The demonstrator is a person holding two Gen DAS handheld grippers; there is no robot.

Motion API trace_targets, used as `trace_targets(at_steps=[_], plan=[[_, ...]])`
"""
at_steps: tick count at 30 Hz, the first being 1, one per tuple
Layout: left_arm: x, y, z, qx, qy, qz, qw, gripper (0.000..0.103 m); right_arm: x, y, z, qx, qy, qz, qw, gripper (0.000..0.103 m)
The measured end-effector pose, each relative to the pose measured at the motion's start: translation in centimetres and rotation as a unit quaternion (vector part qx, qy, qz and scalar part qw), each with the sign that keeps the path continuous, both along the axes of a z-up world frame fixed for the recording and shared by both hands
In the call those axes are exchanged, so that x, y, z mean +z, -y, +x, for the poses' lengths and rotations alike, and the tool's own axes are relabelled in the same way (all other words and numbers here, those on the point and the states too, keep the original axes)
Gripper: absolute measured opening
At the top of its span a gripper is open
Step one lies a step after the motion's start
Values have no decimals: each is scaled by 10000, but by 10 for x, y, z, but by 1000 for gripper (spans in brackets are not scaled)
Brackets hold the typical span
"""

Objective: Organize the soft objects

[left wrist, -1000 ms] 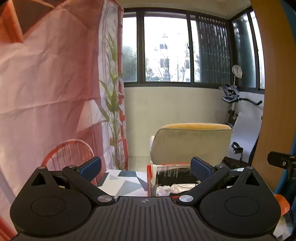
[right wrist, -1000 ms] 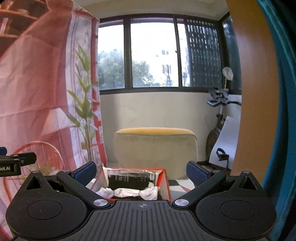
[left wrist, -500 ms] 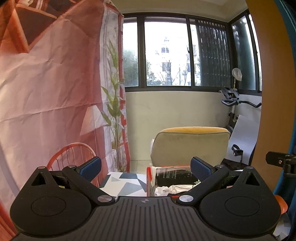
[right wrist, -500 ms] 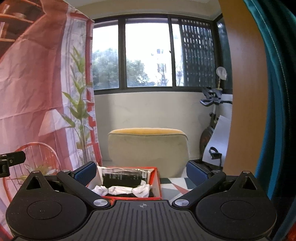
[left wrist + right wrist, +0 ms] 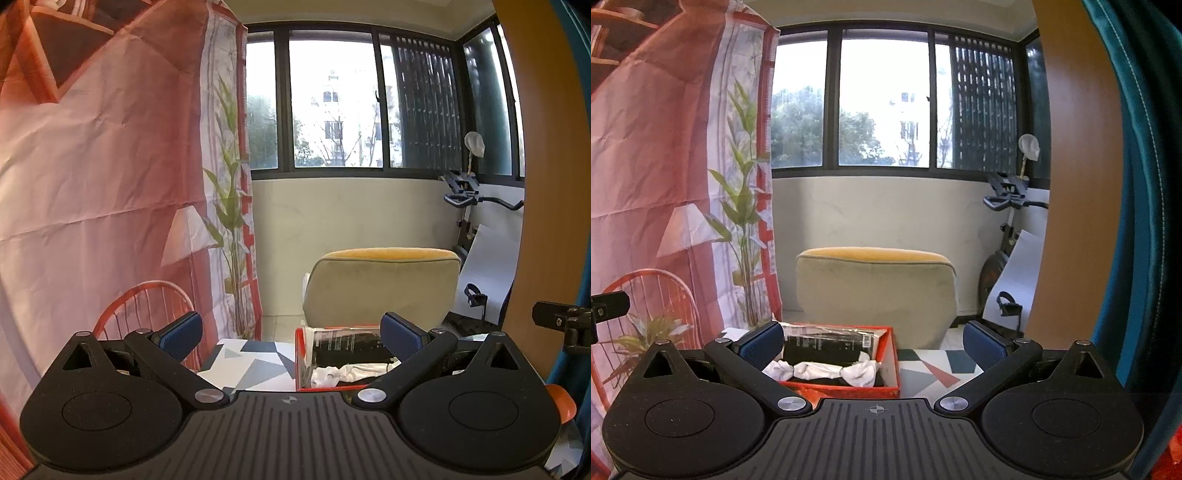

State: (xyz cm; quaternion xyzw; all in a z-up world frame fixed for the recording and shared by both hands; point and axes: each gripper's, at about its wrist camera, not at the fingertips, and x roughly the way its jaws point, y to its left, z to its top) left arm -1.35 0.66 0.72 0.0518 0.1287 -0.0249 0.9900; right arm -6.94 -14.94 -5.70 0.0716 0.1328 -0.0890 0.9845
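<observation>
A red box (image 5: 892, 363) stands on the patterned tabletop (image 5: 934, 369). Inside it lie a white rolled cloth (image 5: 827, 371) and a black item in a clear wrapper (image 5: 827, 341). The same red box (image 5: 301, 354) shows in the left wrist view, with the white cloth (image 5: 343, 372) and the wrapped black item (image 5: 347, 343) in it. My left gripper (image 5: 291, 336) is open and holds nothing; the box sits between its fingers, toward the right one. My right gripper (image 5: 873, 343) is open and holds nothing, with the box just beyond its left finger (image 5: 762, 345).
A beige and yellow armchair (image 5: 875, 291) stands behind the table. A printed pink backdrop (image 5: 92, 184) hangs on the left. An exercise bike (image 5: 1008, 236) and a white board (image 5: 487, 277) are at the right, beside a wooden post (image 5: 1071, 184). The other gripper's body (image 5: 561, 325) shows at the right edge.
Both views have tilted slightly upward and shifted; the box and chair sit a little lower and more to the left in the right wrist view. Both grippers stay open.
</observation>
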Motion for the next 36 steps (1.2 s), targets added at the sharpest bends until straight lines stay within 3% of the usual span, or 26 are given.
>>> trace_targets(at_steps=[36], plan=[[0, 0, 1, -127, -85, -64, 9999, 103, -1, -5, 7, 70, -110, -103, 9999, 103]])
